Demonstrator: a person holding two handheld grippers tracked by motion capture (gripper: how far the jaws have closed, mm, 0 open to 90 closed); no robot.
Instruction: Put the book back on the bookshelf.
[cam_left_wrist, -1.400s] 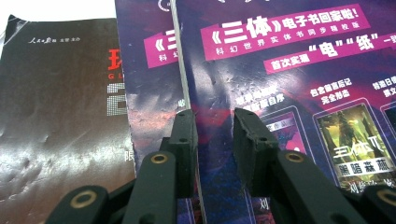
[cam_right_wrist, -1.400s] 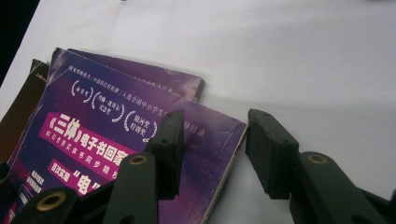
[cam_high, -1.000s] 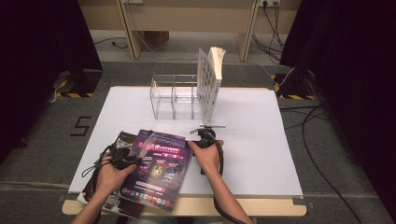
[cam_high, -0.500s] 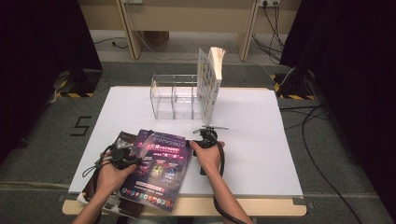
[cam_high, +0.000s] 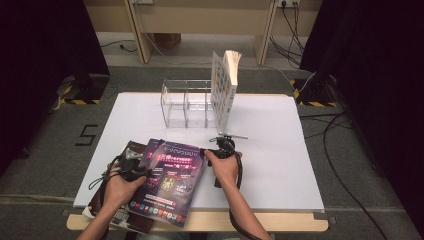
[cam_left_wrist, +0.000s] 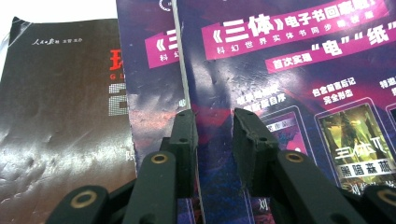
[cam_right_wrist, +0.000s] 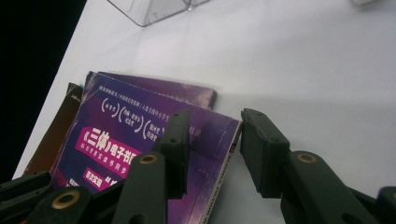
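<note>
Two hand-held grippers work a small stack of magazines at the near edge of a white table (cam_high: 280, 150). At the stack's left side sits the left gripper (cam_high: 131, 164), its black jaws parted and pointing across the covers; in the left gripper view (cam_left_wrist: 212, 123) one jaw lies over the edge of the top purple magazine (cam_left_wrist: 299, 70) and the other rests over its cover, though whether the pads press on anything cannot be told. At the stack's right edge the right gripper (cam_high: 216, 151) has just been closing its jaws. In the right gripper view (cam_right_wrist: 212, 128) they straddle the top magazine's near corner, one jaw over the cover and one beyond the edge over bare table, with a gap still showing, so nothing is clamped.

Three magazines are countable: the top purple magazine (cam_high: 172, 177), a second purple magazine (cam_left_wrist: 149, 70) fanned out beneath it, and a dark brown magazine (cam_left_wrist: 60, 121) at the bottom, its corner hanging past the table's front edge. All three lie flat between the two grippers, near the person's hands.

Farther back, well apart from the stack, stands one clear acrylic rack (cam_high: 186, 102) with upright dividers. One thick book (cam_high: 225, 85) stands on end at its right end, tilted slightly.
</note>
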